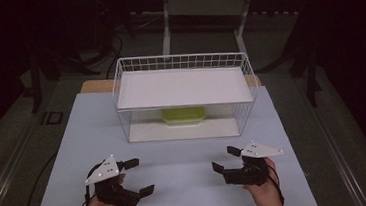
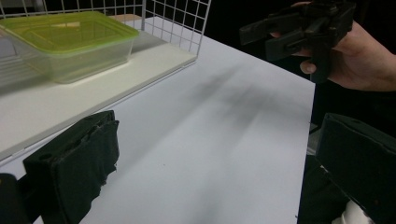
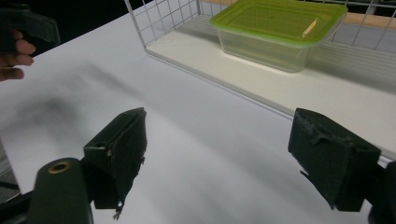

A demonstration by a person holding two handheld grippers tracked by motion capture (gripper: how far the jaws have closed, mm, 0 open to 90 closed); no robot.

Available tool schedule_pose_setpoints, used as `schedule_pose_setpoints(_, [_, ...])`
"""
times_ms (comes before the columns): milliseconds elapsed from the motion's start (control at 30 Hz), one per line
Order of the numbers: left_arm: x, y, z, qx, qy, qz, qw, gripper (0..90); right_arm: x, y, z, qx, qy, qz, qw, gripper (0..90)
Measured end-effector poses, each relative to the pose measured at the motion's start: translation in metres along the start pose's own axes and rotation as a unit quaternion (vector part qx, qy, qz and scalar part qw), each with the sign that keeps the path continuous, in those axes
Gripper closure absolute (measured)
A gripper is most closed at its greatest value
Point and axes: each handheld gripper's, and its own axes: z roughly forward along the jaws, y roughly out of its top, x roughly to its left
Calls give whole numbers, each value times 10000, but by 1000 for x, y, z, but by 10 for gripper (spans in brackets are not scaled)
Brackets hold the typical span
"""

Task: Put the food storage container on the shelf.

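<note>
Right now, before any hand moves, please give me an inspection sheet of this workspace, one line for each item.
Surface: pale table top, bare in front of the rack.
Job's things: white wire rack with a flat white upper shelf; a clear container with green lid stands on the lower shelf, lid on.
Clutter: nothing seen.
Grippers: left tool open, holding nothing, over the near left of the table; right tool open, holding nothing, over the near right. Both point inward, toward each other.
Cables: a dark cable runs on the floor to the left of the table.
Surroundings: dark room; a pale frame stands beyond the table.
</note>
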Motion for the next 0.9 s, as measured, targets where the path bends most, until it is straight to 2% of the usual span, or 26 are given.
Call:
schedule_pose_setpoints(233, [0,-8,4,2,-42,-24,10000,1,2,-11,-7,52,23,-91,9999,175])
schedule_pose_setpoints(400, [2,-14,6,94,23,31,9999,1,-1,-22,-5,79,402,-57,9991,138])
schedule_pose_setpoints(467, [4,-17,6,116,46,5,9999,1,-3,-24,-2,113,503,-146,9986,139])
schedule_pose_setpoints(667, [6,-20,6,36,37,39,10000,1,-8,-32,6,273,486,-423,9976,145])
schedule_pose_setpoints(767, [5,-20,6,0,-12,36,10000,1,-9,-33,7,316,497,-512,9970,146])
schedule_pose_setpoints(900, [5,-20,8,18,-85,46,10000,1,-8,-36,11,446,636,-574,9953,147])
